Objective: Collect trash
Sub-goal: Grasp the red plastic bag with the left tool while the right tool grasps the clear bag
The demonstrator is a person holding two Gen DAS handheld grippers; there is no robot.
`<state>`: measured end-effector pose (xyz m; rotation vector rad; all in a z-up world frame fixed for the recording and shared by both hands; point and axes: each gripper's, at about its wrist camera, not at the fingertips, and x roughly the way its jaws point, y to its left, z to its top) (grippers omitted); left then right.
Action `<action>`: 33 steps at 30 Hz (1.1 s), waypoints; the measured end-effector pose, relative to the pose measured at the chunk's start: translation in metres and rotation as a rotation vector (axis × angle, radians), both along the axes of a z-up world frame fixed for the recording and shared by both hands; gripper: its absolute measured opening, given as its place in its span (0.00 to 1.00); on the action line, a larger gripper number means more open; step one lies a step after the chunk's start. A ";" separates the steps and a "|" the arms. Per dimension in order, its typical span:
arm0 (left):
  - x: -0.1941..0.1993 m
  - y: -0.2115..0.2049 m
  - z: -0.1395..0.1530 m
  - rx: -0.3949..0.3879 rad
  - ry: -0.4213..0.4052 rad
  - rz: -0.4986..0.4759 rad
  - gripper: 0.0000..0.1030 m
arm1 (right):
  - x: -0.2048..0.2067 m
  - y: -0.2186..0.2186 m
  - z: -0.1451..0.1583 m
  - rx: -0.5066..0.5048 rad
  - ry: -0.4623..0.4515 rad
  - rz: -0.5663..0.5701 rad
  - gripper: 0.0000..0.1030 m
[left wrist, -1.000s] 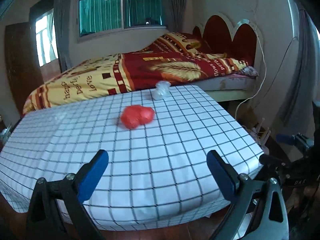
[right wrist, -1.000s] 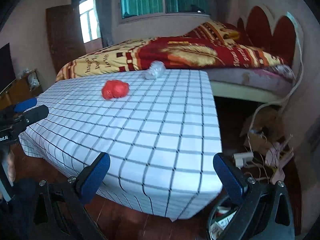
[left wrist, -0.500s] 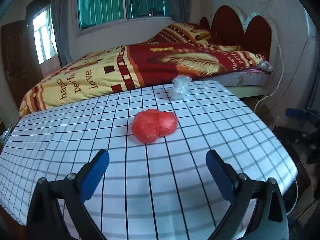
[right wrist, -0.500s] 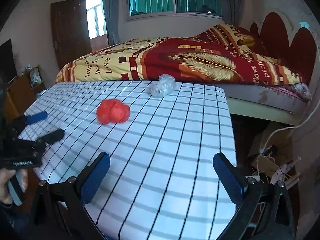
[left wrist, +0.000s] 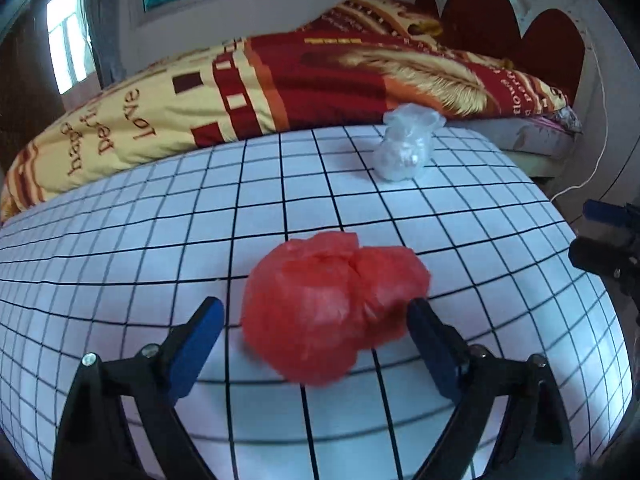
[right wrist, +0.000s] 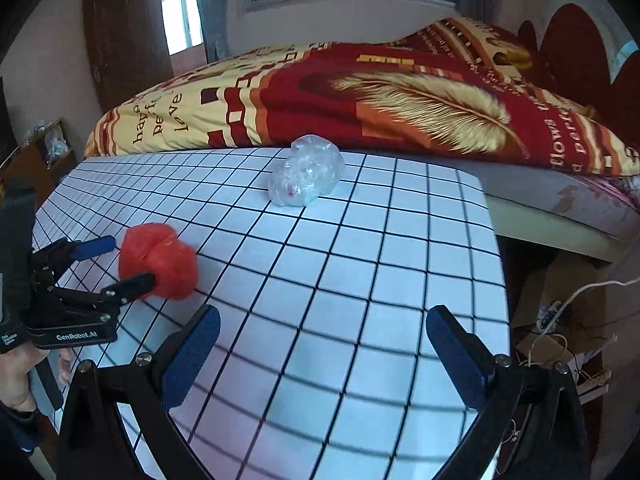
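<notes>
In the left wrist view, a crumpled red plastic bag [left wrist: 336, 308] is seen low at the centre of the frame, lying on the grid-patterned bench [left wrist: 120, 248]. It is flanked by the blue pads of the left tool [left wrist: 312, 316], whose jaws have just been closing slightly yet are spread wide; the right pad is just beside the bag, and contact cannot be told. A crumpled clear plastic bag [left wrist: 406, 146] is found at the upper right, near the bench's far edge beside the bed [left wrist: 320, 80]. In the right wrist view, the right tool [right wrist: 320, 340] is held spread over bare bench at the bottom of the frame, nothing being between its pads. A hand [right wrist: 16, 376] is seen at the lower left edge.
</notes>
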<state>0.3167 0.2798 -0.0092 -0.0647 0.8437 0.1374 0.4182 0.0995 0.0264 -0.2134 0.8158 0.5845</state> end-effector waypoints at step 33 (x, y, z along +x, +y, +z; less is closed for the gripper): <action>0.060 0.081 -0.011 -0.032 -0.029 0.106 0.43 | 0.131 0.127 -0.048 -0.028 0.107 -0.007 0.53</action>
